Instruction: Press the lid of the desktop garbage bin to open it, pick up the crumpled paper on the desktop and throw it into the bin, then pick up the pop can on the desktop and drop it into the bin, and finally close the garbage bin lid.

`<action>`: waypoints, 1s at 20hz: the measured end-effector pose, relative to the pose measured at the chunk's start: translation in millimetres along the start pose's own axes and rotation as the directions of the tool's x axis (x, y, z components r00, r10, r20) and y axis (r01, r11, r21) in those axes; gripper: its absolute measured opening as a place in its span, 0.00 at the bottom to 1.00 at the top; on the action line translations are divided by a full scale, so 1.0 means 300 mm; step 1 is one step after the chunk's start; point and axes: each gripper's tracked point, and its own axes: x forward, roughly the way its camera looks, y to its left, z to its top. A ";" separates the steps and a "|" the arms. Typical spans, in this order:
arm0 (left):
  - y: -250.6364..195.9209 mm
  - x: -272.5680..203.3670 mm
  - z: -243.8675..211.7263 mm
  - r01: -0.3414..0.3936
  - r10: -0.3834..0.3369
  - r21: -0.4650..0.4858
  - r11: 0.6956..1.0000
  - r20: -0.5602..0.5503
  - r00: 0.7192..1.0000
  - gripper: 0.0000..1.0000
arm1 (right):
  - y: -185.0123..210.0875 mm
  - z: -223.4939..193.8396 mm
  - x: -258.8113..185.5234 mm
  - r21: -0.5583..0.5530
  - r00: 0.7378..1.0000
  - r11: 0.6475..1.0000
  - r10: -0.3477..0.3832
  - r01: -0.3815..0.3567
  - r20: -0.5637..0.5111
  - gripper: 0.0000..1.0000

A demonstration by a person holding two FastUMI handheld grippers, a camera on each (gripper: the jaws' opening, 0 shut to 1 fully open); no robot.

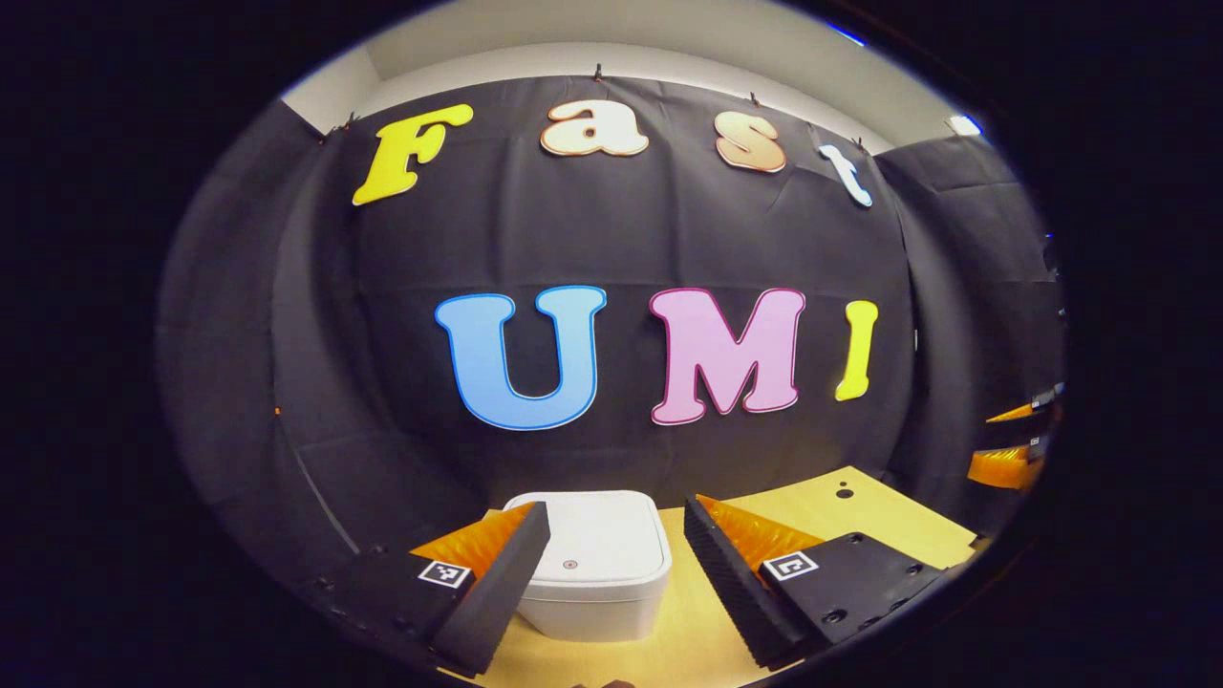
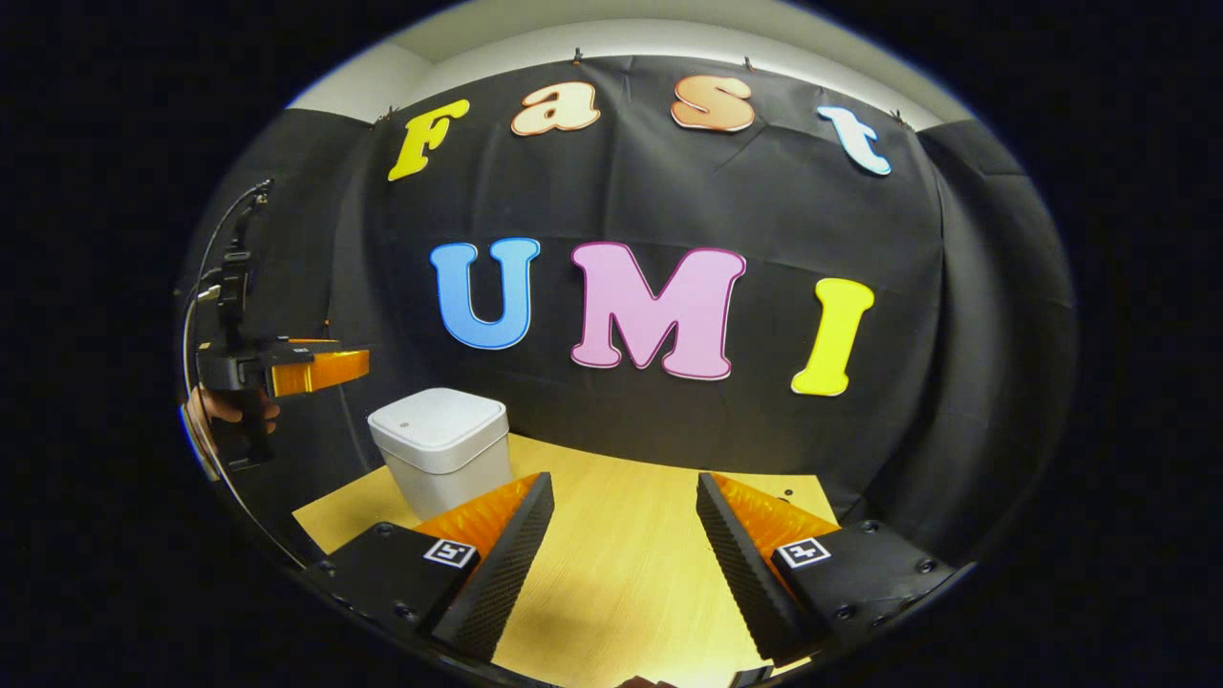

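Observation:
A white square garbage bin [image 1: 597, 564] with its lid down stands on the wooden desktop [image 1: 860, 521], right ahead of my left gripper [image 1: 616, 535]. The left gripper is open, its fingers spread on either side of the bin's front, and it hangs a little above the lid. In the right gripper view the same bin [image 2: 441, 459] sits at the left of the desktop [image 2: 621, 564]. My right gripper [image 2: 624, 502] is open over bare wood, to the right of the bin. The left gripper [image 2: 287, 368], held by a hand, hangs above and to the left of the bin.
The black cloth wall closes the back and the sides of the desk. A small dark hole [image 1: 845, 493] marks the desktop near its far right corner. At the far right of the left gripper view the right gripper [image 1: 1013, 454] shows partly.

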 end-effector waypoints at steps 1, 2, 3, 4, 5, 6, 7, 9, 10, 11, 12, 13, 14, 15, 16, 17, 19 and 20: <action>-0.015 -0.036 0.000 0.002 -0.002 0.000 1.000 0.008 1.000 0.95 | 0.011 0.013 -0.015 -0.013 1.000 1.000 -0.016 0.016 0.017 0.98; -0.032 -0.073 -0.008 0.005 -0.005 -0.001 1.000 0.002 1.000 0.95 | 0.019 0.022 -0.029 -0.024 0.999 0.999 -0.035 0.035 0.030 0.98; -0.045 -0.109 -0.010 0.002 -0.002 -0.004 1.000 0.009 1.000 0.95 | 0.040 0.030 -0.047 -0.034 0.998 0.999 -0.038 0.040 0.049 0.98; -0.071 -0.153 -0.002 0.004 -0.004 -0.015 1.000 0.025 1.000 0.95 | 0.071 0.049 -0.060 -0.042 0.996 0.998 -0.032 0.035 0.080 0.97; -0.089 -0.184 0.009 0.007 -0.007 -0.020 1.000 0.039 0.999 0.95 | 0.085 0.064 -0.067 -0.045 0.994 0.999 -0.026 0.031 0.102 0.98; -0.110 -0.213 0.010 0.006 -0.005 -0.020 1.000 0.046 0.999 0.95 | 0.100 0.072 -0.079 -0.040 0.993 0.999 -0.019 0.023 0.117 0.97; -0.128 -0.237 0.015 0.006 -0.006 -0.008 1.000 0.051 0.999 0.95 | 0.111 0.080 -0.083 -0.032 0.992 0.999 -0.009 0.013 0.128 0.97; -0.161 -0.285 0.027 -0.002 0.001 0.015 1.000 0.063 0.998 0.95 | 0.113 0.100 -0.092 -0.006 0.990 1.000 -0.008 0.009 0.142 0.98; -0.189 -0.312 0.035 0.002 -0.003 0.011 1.000 0.074 0.997 0.95 | 0.098 0.123 -0.100 -0.003 0.987 1.000 -0.016 0.017 0.159 0.97; -0.215 -0.330 0.046 0.008 -0.007 -0.007 1.000 0.086 0.996 0.95 | 0.087 0.140 -0.103 -0.002 0.984 1.000 -0.023 0.023 0.175 0.97; -0.241 -0.341 0.050 0.015 -0.013 -0.027 1.000 0.088 0.996 0.95 | 0.080 0.157 -0.105 -0.008 0.981 1.000 -0.023 0.025 0.194 0.97; -0.255 -0.355 0.039 0.007 -0.003 -0.046 0.999 0.085 0.996 0.95 | 0.076 0.170 -0.106 -0.013 0.979 1.000 -0.021 0.024 0.204 0.97; -0.262 -0.366 0.028 -0.004 0.008 -0.060 0.998 0.076 0.997 0.94 | 0.077 0.177 -0.114 -0.020 0.978 1.000 -0.011 0.016 0.208 0.97; -0.268 -0.374 0.023 -0.012 0.017 -0.075 0.997 0.074 0.997 0.95 | 0.077 0.180 -0.117 -0.028 0.978 1.000 -0.002 0.008 0.210 0.97; -0.274 -0.377 0.025 -0.015 0.022 -0.092 0.996 0.077 0.997 0.95 | 0.071 0.185 -0.125 -0.037 0.977 0.999 0.005 0.003 0.215 0.97; -0.271 -0.385 0.022 -0.026 0.035 -0.106 0.994 0.077 0.996 0.95 | 0.060 0.185 -0.132 -0.044 0.975 0.999 0.009 0.001 0.222 0.97; -0.251 -0.402 0.027 -0.059 0.069 -0.118 0.991 0.081 0.994 0.95 | 0.042 0.189 -0.147 -0.046 0.973 0.999 0.011 -0.001 0.228 0.97; -0.245 -0.412 0.032 -0.071 0.082 -0.118 0.990 0.090 0.993 0.95 | 0.043 0.182 -0.155 -0.041 0.974 0.999 0.018 -0.008 0.225 0.97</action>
